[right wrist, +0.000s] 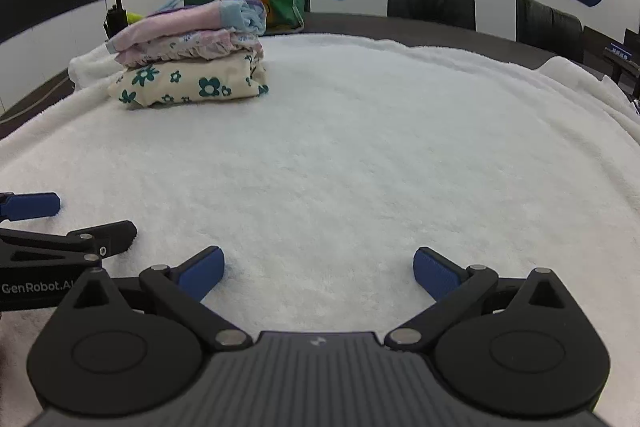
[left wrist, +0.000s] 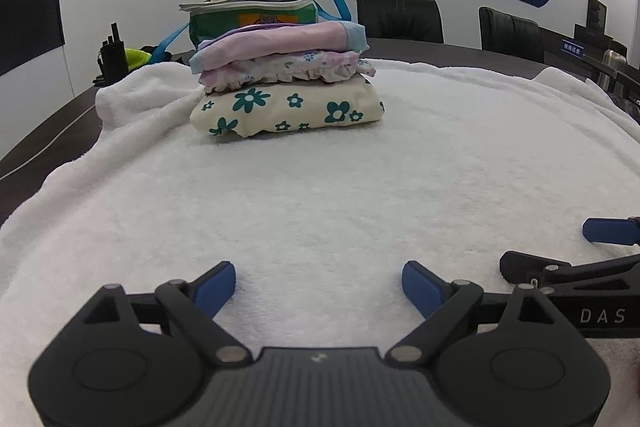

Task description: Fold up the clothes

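White fleece blanket [left wrist: 360, 187] spread over the dark table [left wrist: 52, 131]. Stack of folded clothes [left wrist: 286, 79] at 11 o'clock on it, floral bundle lowest, pink garments above; green bag [left wrist: 256, 17] behind at 12. Left gripper [left wrist: 319, 285] and right gripper [right wrist: 319, 269] at 6 o'clock, side by side, both spread wide, holding nothing.

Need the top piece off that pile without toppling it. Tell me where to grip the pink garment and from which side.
Judging by its pose, take the pink garment at its blue-trimmed end, coming in from the open towel side. That end shows loose folded layers overhanging the frilled piece beneath, so fingers could likely slide under and over it there.
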Motion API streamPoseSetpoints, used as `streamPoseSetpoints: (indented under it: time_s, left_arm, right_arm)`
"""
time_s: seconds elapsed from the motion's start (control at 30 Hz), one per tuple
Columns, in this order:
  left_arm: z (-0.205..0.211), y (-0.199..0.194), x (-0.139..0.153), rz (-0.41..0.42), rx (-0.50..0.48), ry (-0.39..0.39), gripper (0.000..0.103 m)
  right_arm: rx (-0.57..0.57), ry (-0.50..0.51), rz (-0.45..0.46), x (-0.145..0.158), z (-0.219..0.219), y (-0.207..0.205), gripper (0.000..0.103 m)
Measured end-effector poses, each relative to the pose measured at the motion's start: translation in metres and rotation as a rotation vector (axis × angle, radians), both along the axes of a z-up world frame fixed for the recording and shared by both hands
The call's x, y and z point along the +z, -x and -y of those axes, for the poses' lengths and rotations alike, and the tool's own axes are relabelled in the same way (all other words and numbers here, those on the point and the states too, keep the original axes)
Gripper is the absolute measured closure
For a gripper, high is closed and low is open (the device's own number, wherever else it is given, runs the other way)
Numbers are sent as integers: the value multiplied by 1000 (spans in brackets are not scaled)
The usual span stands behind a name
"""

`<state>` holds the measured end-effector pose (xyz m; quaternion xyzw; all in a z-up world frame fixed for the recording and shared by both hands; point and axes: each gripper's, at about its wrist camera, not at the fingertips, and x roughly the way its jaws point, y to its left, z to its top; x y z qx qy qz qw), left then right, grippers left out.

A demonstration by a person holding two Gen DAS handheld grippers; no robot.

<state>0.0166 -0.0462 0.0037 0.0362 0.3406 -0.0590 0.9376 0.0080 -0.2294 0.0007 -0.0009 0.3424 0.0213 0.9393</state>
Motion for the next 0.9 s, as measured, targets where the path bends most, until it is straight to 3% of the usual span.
streamPoseSetpoints:
  time_s: [0.07,0.9]
  left_arm:
    - [-3,-2,-1,-13,22,6,0]
    - [-6,3,-1,-9,26,19,0]
  right_arm:
    - [3,-11,5,0,2,1,0]
    - [4,-2,4,-1,1,1,1]
